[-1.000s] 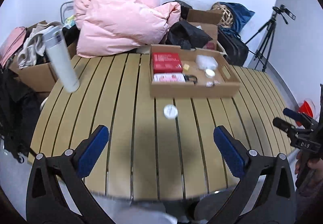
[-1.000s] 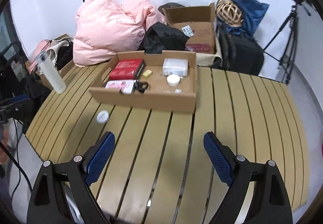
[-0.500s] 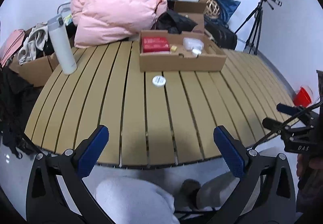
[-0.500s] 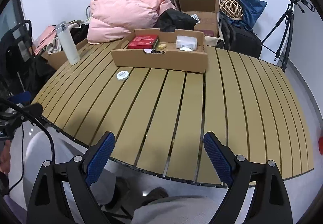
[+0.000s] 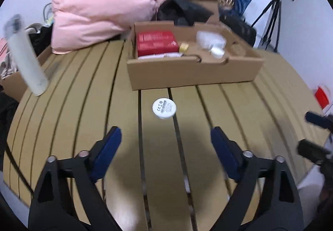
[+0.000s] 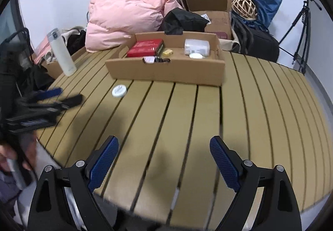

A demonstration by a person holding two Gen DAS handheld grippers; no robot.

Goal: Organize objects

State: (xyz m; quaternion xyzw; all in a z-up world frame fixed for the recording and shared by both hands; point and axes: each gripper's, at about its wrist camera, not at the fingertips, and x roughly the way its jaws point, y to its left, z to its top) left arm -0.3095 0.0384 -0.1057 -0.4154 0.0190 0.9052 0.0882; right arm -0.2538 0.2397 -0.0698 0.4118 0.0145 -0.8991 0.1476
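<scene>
A small round white disc (image 5: 164, 108) lies on the slatted wooden table (image 5: 83, 106), just in front of a shallow cardboard box (image 5: 193, 73). The box holds a red packet (image 5: 156, 42), a small yellow item (image 5: 184, 48), a clear plastic case (image 5: 210, 38) and a white puck (image 5: 217, 52). My left gripper (image 5: 166, 143) hovers just short of the disc, its jaws closing with nothing between them. It also shows blurred at the left of the right wrist view as the left gripper (image 6: 52, 100). My right gripper (image 6: 164, 147) stands open over bare slats, well right of the disc (image 6: 119, 91).
A white flask (image 6: 61, 54) stands at the table's left edge. Behind the table lie a pink padded coat (image 6: 124, 19), a black garment (image 6: 183, 21), a larger cardboard box (image 6: 210, 14), a woven ball (image 6: 243, 6) on dark bags, and a tripod (image 6: 301, 29).
The left gripper has dropped and pushed in toward the white disc, which now looks larger and closer, and its jaws have narrowed. The right gripper has sunk closer to the table.
</scene>
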